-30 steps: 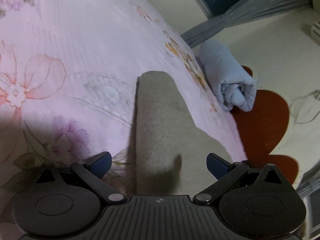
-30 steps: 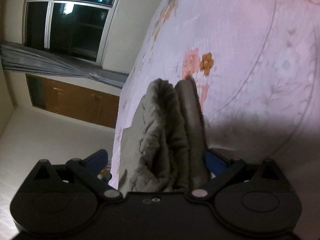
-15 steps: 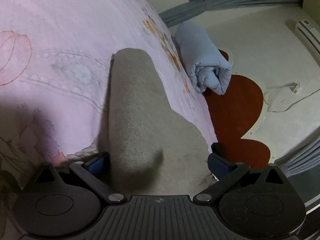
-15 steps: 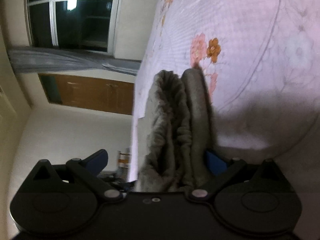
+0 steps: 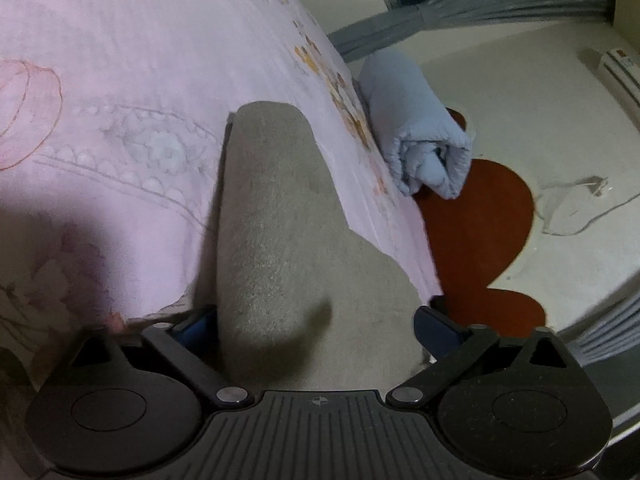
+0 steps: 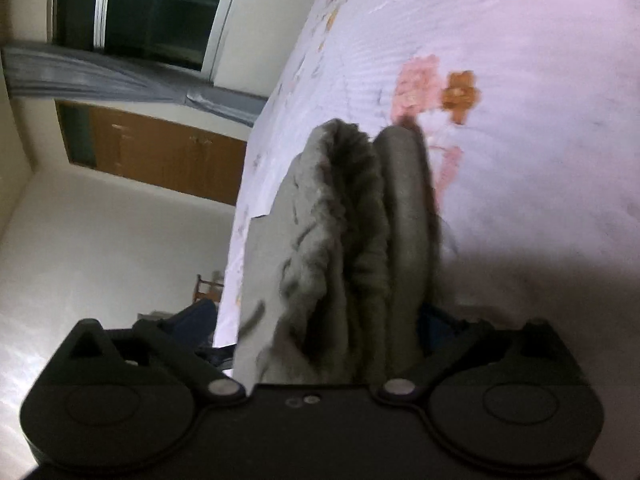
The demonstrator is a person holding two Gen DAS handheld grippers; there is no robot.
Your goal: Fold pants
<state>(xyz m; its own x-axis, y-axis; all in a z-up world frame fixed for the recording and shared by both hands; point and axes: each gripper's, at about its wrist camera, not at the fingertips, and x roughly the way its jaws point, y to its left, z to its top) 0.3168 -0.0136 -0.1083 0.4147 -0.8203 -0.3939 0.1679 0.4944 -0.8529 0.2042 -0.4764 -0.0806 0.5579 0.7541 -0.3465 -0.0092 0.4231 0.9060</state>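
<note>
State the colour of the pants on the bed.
Greyish beige pants, clearest in the left wrist view.

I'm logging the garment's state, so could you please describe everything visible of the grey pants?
The grey pants are soft, fleecy-looking fabric, folded into a long, thick strip lying on the pink floral bedsheet. The right wrist view shows a gathered, ribbed edge bunched between layers. Each end lies between a gripper's jaws: left gripper, right gripper.
</note>
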